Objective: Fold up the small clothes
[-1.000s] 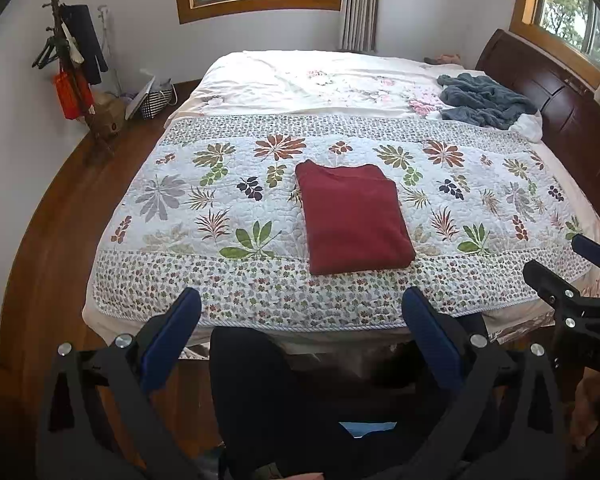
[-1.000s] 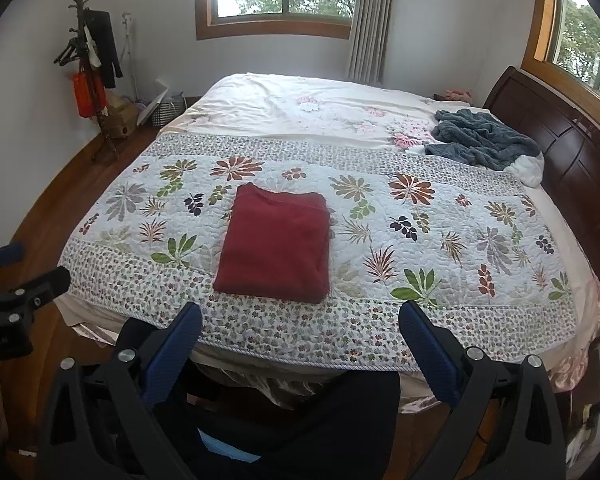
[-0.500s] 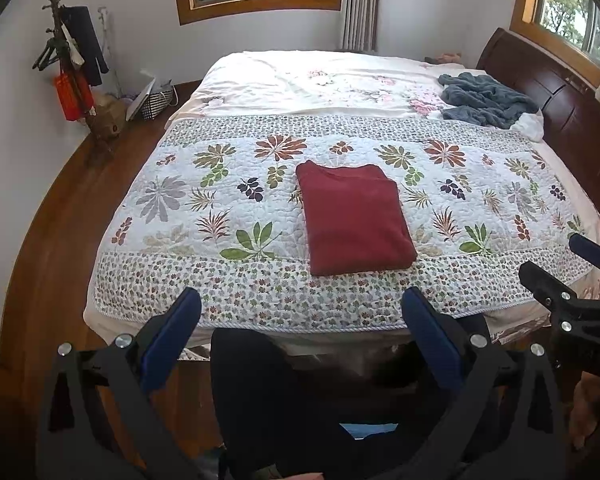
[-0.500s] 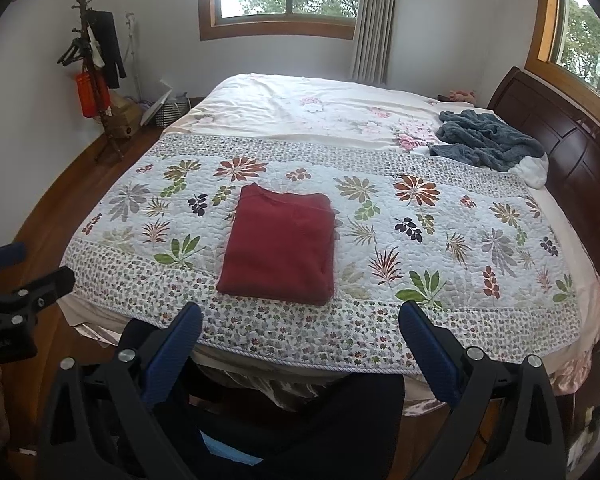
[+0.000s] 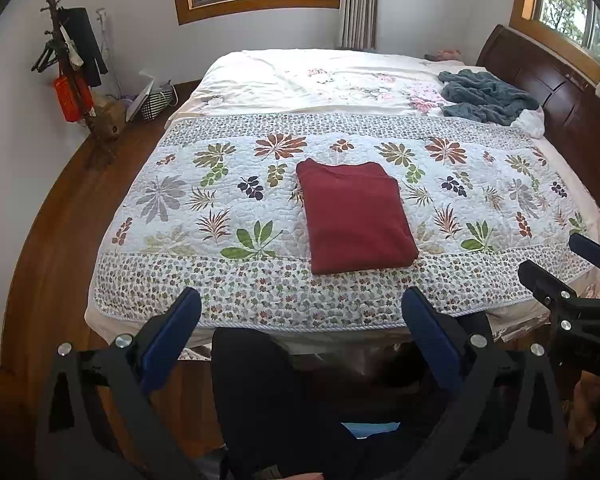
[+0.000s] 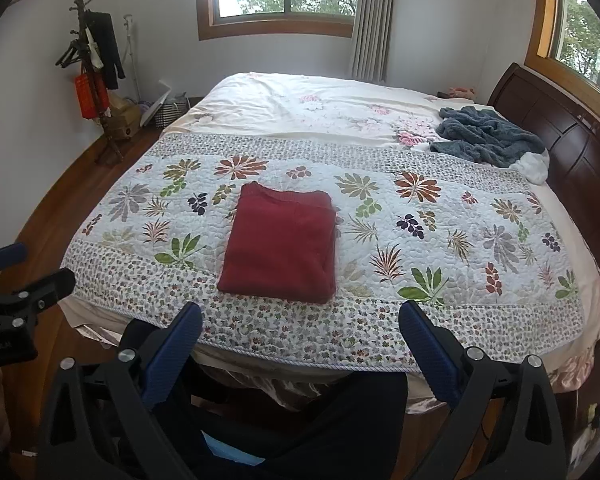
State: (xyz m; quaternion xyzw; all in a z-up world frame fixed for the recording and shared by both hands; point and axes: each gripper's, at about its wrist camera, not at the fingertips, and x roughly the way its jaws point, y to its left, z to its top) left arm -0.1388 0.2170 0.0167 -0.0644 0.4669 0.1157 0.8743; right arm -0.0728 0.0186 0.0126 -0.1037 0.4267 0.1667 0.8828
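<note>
A dark red garment (image 5: 356,216) (image 6: 282,242) lies folded into a neat rectangle on the flowered quilt (image 5: 204,200) (image 6: 440,232), near the bed's front edge. My left gripper (image 5: 300,312) is open with nothing between its blue pads, held back from the bed at its front edge. Open and empty too is my right gripper (image 6: 300,320), which hangs at the same edge. Each view catches the other gripper at its side: the right gripper (image 5: 556,264) and the left gripper (image 6: 24,268). Neither touches the garment.
A crumpled grey-blue blanket (image 5: 484,98) lies at the bed's far right by the dark wooden headboard (image 5: 560,92). A coat stand (image 5: 72,72) with hangers and a basket (image 5: 156,100) stand on the wooden floor at the left. The person's dark-clothed legs (image 5: 284,392) are below the grippers.
Both grippers have risen and drawn back slightly from the bed, so the view tilts up a little. The red garment has not moved, and both grippers stay open.
</note>
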